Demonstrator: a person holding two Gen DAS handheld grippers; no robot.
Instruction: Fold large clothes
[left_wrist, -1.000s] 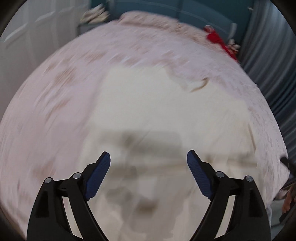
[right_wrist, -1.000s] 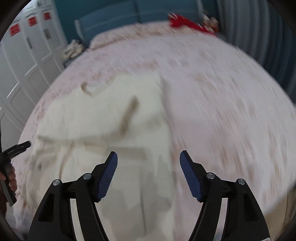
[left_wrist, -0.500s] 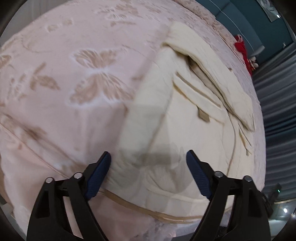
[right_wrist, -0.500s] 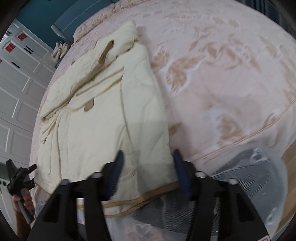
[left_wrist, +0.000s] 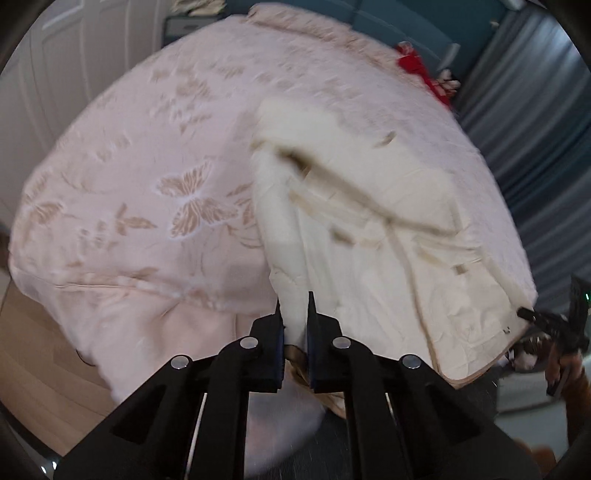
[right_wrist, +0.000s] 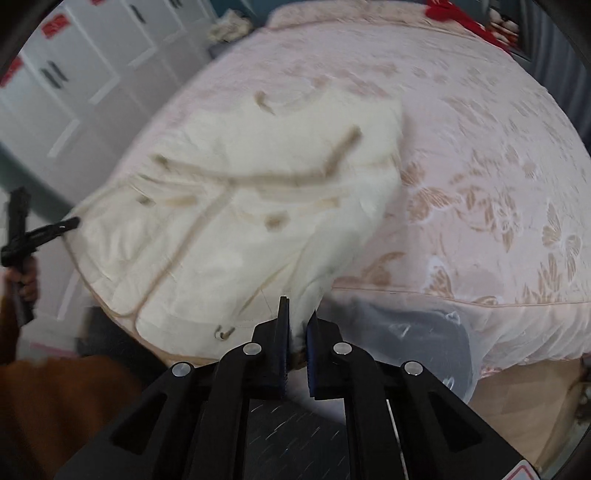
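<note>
Pink butterfly-patterned bedding (left_wrist: 155, 206) is covering the bed that is serving as the folding surface, with white wardrobe doors (right_wrist: 74, 74) and a teal wall behind it. Starting at the left hand-held gripper (left_wrist: 294, 319), its jaws are closing narrowly on the near left hem corner of a cream padded coat (left_wrist: 369, 229), and the right hand-held gripper (right_wrist: 297, 328) is pinching the near right hem corner (right_wrist: 306, 295) in the same way. From these two pinches the coat is spreading away across the bed, front up, with tan trim (right_wrist: 295, 177) and a sleeve lying folded across its chest. It is looking soft, thick and puffy, so it is probably bending easily yet springing back, and its bulk is likely making it sag between the holds. Gripping at the piped hem corners, where the fabric is doubled, seems the surest purchase; the smooth shell may be slipping otherwise.
</note>
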